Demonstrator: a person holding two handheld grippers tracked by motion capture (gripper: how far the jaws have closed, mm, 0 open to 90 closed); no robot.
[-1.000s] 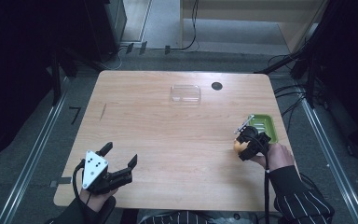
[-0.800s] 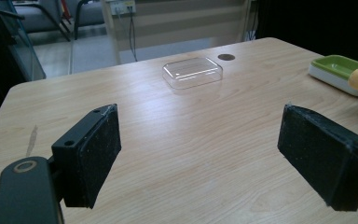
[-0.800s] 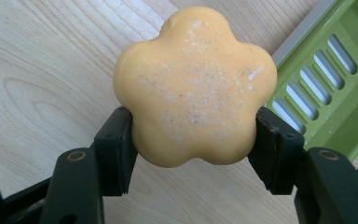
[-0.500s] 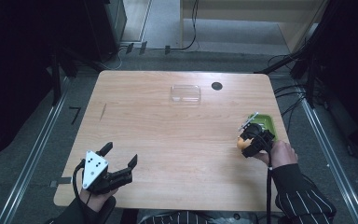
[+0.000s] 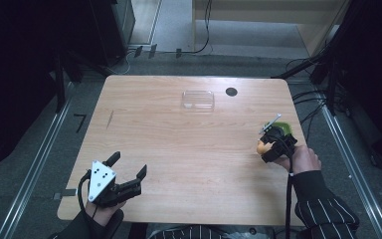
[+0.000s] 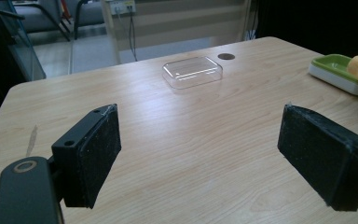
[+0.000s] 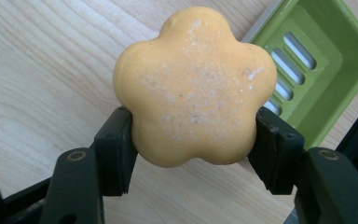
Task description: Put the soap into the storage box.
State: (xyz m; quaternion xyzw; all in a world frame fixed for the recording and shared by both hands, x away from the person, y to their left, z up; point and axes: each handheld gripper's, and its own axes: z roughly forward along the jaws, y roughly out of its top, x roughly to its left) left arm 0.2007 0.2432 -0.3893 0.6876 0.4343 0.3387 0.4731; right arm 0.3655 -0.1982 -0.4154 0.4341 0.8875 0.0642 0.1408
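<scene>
The flower-shaped orange soap [image 7: 193, 84] sits clamped between the jaws of the right gripper [image 7: 193, 156], lifted off the green soap dish [image 7: 328, 60] and hanging over bare worktop [image 5: 189, 144] just beside it. So the pick-up looks done; what seems left is carrying the soap to wherever it belongs, perhaps the clear plastic lid [image 5: 198, 99] lying well apart toward the far edge, and setting it down. The left gripper [image 5: 128, 174] rests at the near edge, jaws spread wide with nothing between them.
</scene>
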